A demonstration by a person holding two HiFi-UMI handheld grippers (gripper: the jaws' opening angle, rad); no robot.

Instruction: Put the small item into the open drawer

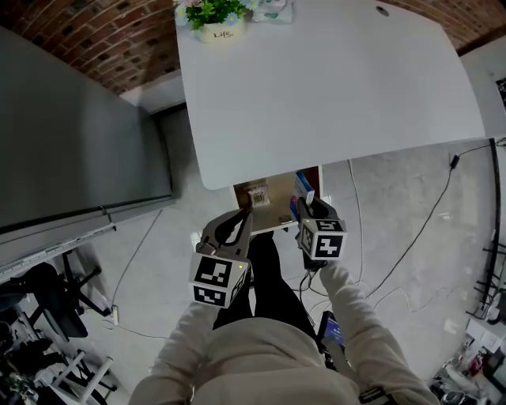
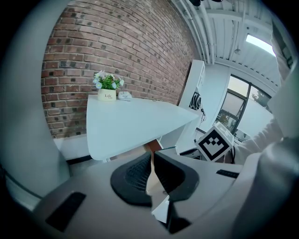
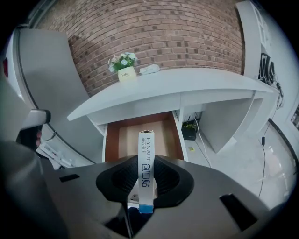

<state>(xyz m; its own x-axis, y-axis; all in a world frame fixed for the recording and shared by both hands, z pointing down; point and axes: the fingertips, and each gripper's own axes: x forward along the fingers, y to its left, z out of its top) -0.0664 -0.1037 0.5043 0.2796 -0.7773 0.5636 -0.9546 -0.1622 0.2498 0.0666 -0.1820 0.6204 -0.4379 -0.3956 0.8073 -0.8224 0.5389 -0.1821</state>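
Note:
The small item is a slim white box with a blue end [image 3: 145, 168], and my right gripper [image 3: 145, 179] is shut on it, holding it upright. Ahead of it, under the white table [image 3: 168, 86], the drawer [image 3: 125, 140] stands open, showing its bare wooden bottom. From the head view, the box [image 1: 303, 188] hangs over the right side of the drawer [image 1: 275, 207], held by my right gripper [image 1: 305, 202]. My left gripper [image 1: 247, 213] hovers at the drawer's front left. Its pads meet with nothing between them, as my left gripper [image 2: 152, 175] shows in its own view.
A potted plant [image 1: 215, 20] and a small white object stand at the table's far edge by the brick wall. A tall grey cabinet [image 1: 71, 134] stands to the left. Cables [image 1: 419, 229] trail over the floor on the right.

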